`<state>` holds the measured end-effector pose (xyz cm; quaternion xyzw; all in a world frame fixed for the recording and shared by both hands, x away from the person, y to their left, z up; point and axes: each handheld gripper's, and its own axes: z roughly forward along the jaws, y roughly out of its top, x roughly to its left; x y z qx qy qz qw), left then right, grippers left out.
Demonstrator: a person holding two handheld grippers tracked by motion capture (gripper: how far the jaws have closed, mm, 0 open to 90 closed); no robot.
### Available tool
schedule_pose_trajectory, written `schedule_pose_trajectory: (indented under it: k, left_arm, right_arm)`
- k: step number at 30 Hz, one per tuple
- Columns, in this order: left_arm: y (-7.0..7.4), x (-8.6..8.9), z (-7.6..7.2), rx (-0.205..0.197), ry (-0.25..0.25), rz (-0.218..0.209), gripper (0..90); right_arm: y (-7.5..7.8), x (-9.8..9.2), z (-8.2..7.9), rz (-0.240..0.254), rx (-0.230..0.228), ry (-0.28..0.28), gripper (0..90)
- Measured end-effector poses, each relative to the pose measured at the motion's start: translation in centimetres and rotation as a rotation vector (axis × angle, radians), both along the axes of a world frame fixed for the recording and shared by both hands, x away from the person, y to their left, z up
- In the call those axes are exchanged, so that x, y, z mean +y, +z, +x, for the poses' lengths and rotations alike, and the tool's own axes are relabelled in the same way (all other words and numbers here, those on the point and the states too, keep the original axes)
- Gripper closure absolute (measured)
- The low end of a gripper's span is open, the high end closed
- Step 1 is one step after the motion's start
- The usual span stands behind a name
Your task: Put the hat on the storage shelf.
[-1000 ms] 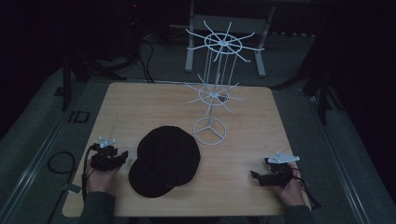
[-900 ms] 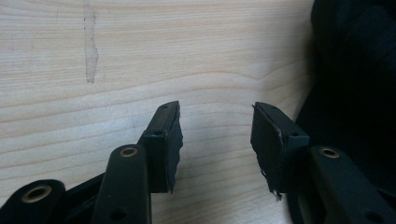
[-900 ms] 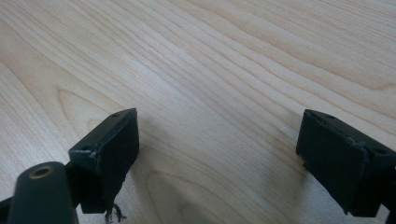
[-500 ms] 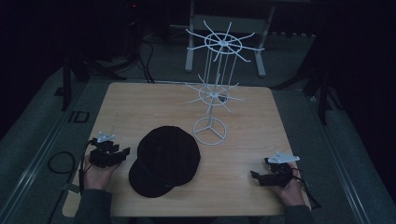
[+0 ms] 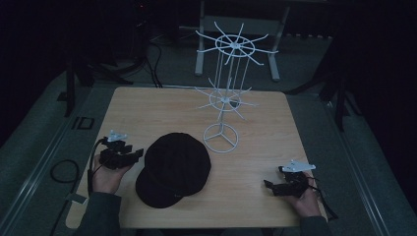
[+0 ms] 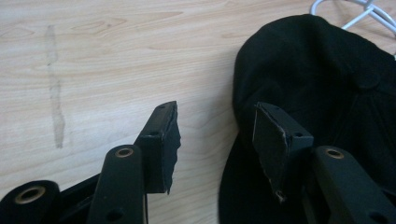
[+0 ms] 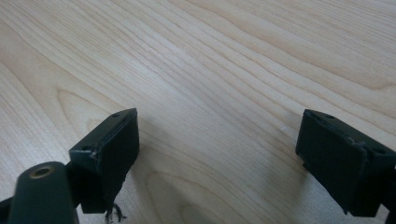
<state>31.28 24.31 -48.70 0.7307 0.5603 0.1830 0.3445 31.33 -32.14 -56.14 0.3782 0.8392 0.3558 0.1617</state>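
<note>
My left hand-held gripper (image 5: 129, 156) sits near the left edge of the pale wooden bench (image 5: 260, 128), its jaws parted with nothing between them. In the left gripper view (image 6: 215, 140) I see the gap straddling the edge of the black fabric cap (image 6: 327, 93): one pad (image 6: 164, 140) is over bare wood, the other (image 6: 273, 140) over the cap; I cannot tell whether it touches the cloth. From the high view, that cap (image 5: 174, 167) lies flat at the front middle of the bench, just beside my left gripper. Behind and right of it stands the white wire two-tier display rack (image 5: 227, 93), its ring base just beside the cap's far edge. At the front right, my right hand-held gripper (image 5: 273, 186) rests low over the bench, well apart from the cap. Its own view (image 7: 217, 149) shows the jaws spread wide over bare wood grain, holding nothing.
</note>
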Motion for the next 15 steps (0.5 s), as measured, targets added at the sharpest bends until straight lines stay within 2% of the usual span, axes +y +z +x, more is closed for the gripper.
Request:
schedule_pose_trajectory:
  k: [6, 10, 15]
  left_arm:
    - [0.5, -1.1, 0.5, -0.001, -0.036, -0.008, 50.5]
    - [0.6, -1.5, 0.7, -0.002, -0.041, -0.011, 50.9]
    - [0.4, -2.1, 1.2, 0.028, -0.040, -0.023, 53.2]
  right_arm:
    - [0.0, 0.0, 0.0, 0.000, 0.000, 0.000, 13.3]
    - [0.0, 0.0, 0.0, -0.001, 0.000, 0.000, 13.3]
    - [0.0, 0.0, 0.0, -0.001, 0.000, 0.000, 13.3]
